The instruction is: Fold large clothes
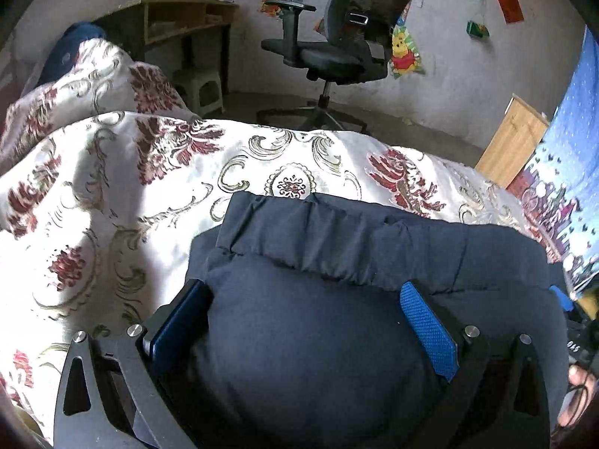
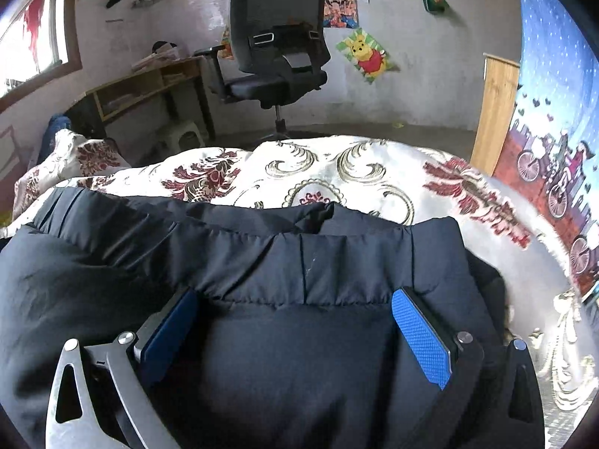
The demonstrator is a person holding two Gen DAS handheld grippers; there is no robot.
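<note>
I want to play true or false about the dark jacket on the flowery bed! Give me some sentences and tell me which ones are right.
1. The dark jacket lies on a flowery bedspread. True.
2. The left gripper has puffy jacket fabric between its fingers. True.
3. The right gripper hangs over the bare floor. False: it is at the jacket, with fabric bulging between its blue fingers.
4. A black office chair stands beyond the bed. True.
5. The bear picture on the wall is a framed photo of a cat. False: it is a yellow cartoon bear in a red top.
</note>
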